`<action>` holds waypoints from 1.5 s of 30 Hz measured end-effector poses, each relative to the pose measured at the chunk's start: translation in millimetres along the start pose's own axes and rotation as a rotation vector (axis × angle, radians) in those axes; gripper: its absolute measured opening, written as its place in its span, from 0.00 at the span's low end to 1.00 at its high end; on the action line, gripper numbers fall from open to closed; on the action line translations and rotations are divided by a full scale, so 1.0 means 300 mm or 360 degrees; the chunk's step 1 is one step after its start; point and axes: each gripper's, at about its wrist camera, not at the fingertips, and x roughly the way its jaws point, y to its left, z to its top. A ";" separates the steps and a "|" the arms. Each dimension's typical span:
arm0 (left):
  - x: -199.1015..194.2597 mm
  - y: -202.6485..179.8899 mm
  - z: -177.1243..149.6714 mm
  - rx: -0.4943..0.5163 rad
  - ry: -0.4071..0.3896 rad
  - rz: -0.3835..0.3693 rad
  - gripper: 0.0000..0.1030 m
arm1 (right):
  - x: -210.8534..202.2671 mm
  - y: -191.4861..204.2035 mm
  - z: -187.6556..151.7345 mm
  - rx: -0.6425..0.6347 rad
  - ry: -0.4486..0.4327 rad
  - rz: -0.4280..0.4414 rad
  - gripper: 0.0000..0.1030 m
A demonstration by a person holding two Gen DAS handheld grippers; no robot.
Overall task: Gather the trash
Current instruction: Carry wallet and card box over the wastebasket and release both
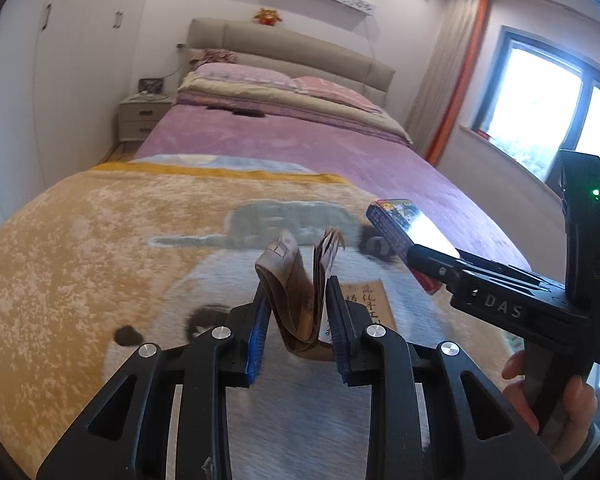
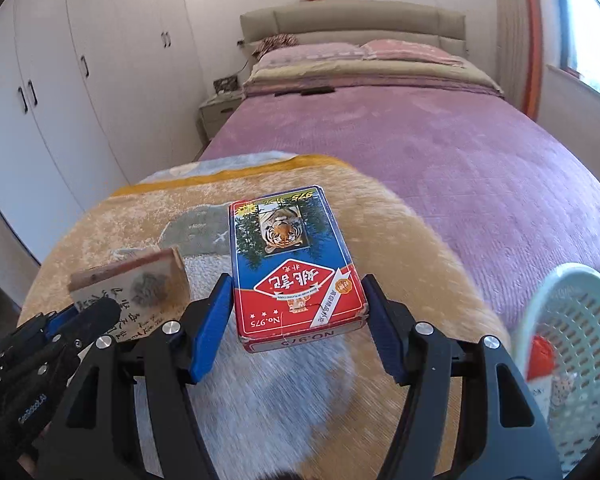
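Left wrist view shows the left gripper [image 1: 296, 312] clamped tight on a folded brown paper packet [image 1: 300, 280], its creased flaps sticking up between the blue pads, above a plush blanket [image 1: 80, 248] with a panda pattern laid over the purple bed [image 1: 300, 148]. Beside it the right gripper [image 2: 296, 320] holds a playing-card box [image 2: 292, 264] (tiger picture, red and blue, printed No.975) across its width, lifted off the blanket; its pads [image 2: 212, 324] sit against the box edges. A pale green plastic basket [image 2: 572, 344] stands at the right edge of the right wrist view, with a red-and-white wrapper [image 2: 544, 364] inside.
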 end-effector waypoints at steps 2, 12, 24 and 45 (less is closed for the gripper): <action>-0.022 -0.054 0.000 0.0043 -0.0012 -0.0034 0.26 | -0.056 -0.037 -0.007 0.0033 -0.0039 -0.0011 0.59; -0.048 -0.331 0.003 0.0193 -0.0033 -0.0229 0.26 | -0.352 -0.264 -0.067 0.0213 -0.0234 -0.0121 0.59; 0.049 -0.718 -0.023 0.0477 0.0020 -0.0455 0.26 | -0.544 -0.599 -0.170 0.0479 -0.0312 -0.0406 0.59; 0.282 -0.927 -0.124 0.0640 0.0273 -0.0476 0.48 | -0.443 -0.919 -0.316 0.0867 -0.0014 -0.0461 0.61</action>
